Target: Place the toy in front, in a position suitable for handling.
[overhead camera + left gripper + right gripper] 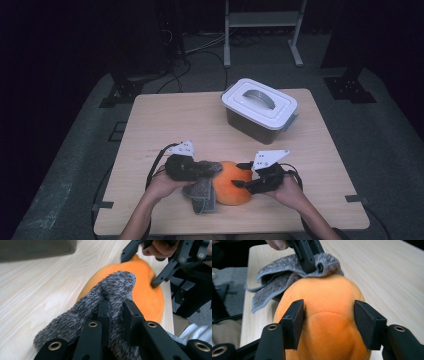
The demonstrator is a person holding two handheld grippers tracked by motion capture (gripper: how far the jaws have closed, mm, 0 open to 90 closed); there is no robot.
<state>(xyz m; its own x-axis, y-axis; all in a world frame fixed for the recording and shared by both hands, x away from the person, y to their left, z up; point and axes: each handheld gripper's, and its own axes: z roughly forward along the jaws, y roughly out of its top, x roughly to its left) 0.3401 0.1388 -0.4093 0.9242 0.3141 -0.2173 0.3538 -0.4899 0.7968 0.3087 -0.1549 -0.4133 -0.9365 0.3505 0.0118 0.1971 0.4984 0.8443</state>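
Note:
An orange plush cushion (232, 189) lies near the table's front edge. A grey fuzzy cloth (202, 192) is draped against its left side. My left gripper (212, 171) is shut on a fold of that cloth (115, 285), pinching it right at the cushion's (147, 300) top. From the right, my right gripper (243, 176) straddles the cushion (327, 295), and both black pads (295, 317) press into its sides. In the right gripper view the left gripper (312, 266) holds the cloth (282, 267) just beyond the cushion.
A clear box with a white handled lid (260, 107) stands at the back right of the wooden table (165, 120). Both forearms come in over the front edge. A metal stand and cables sit on the floor behind.

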